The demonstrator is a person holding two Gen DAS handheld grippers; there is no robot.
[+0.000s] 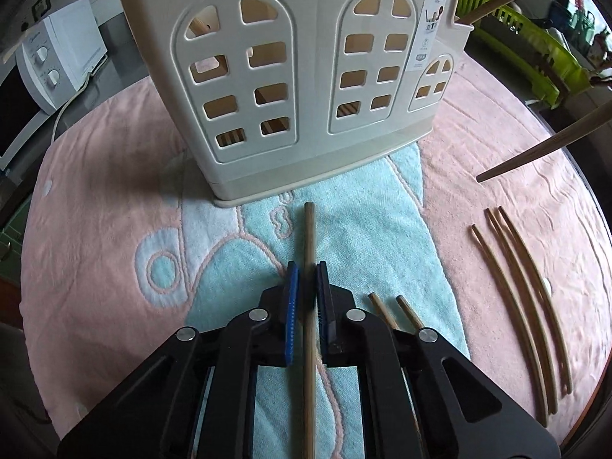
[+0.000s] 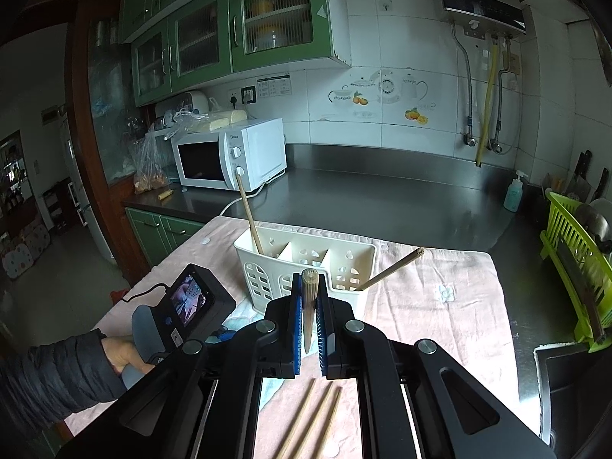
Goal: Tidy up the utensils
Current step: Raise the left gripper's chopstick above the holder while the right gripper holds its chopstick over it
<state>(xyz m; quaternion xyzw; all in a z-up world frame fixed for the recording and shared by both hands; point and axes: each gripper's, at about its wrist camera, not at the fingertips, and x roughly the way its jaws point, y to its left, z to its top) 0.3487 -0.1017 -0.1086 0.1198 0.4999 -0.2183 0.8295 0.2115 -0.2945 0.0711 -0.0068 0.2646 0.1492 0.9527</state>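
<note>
Gripping one chopstick [image 1: 309,267] apiece, both claws, left claw [image 1: 306,279] and right claw [image 2: 309,294], next need lifting toward the caddy [image 1: 290,76] mid-counter.

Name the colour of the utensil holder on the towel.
Cream-white utensil holder, with arched window cut-outs; clearest in the left wrist view.

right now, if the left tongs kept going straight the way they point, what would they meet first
Probably the towel: the left tongs, shut on a chopstick, tilt steeply down at the cloth just in front of the cream utensil holder. On a shallower line they would reach the holder's base instead; depth is unclear.
</note>
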